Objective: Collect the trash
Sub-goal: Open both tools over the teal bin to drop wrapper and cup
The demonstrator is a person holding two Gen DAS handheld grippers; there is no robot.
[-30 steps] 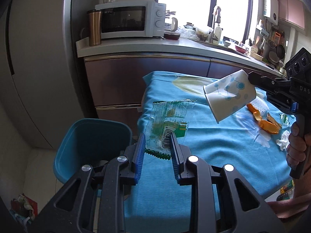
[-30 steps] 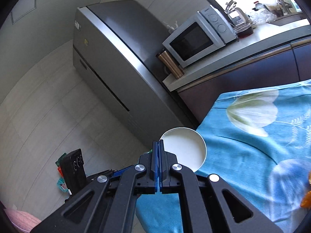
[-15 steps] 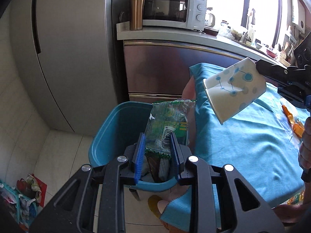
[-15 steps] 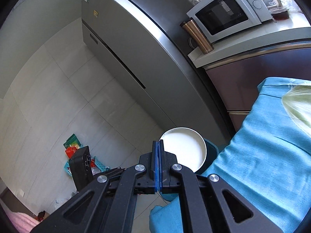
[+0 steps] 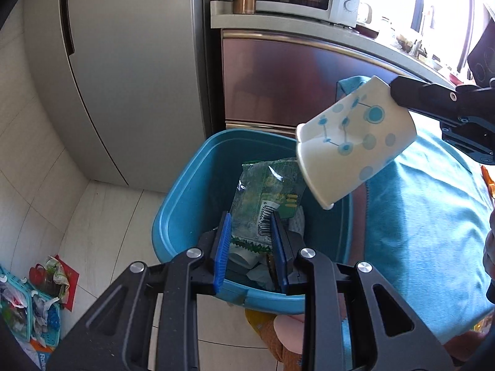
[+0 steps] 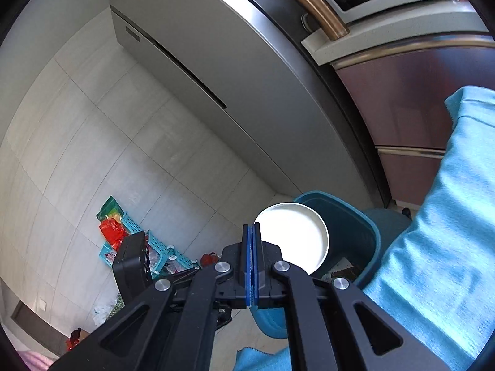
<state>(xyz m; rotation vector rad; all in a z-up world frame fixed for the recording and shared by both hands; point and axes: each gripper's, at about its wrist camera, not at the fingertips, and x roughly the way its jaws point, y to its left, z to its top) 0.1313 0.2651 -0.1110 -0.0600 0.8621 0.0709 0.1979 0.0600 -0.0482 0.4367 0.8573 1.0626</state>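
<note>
Holding trash over bin (image 5: 191, 185) | left gripper (image 5: 251, 241) clamped on wrapper (image 5: 263, 198), hanging above bin mouth, ready to drop | right gripper (image 6: 252, 262) fully closed, pinching cup (image 5: 349, 145) rim, cup tilted beside surface (image 5: 433, 216) edge over bin

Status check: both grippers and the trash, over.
Left gripper shut on green wrapper, over blue bin. Right gripper shut on paper cup rim, cup tilted above bin. Nothing in the way.
</note>
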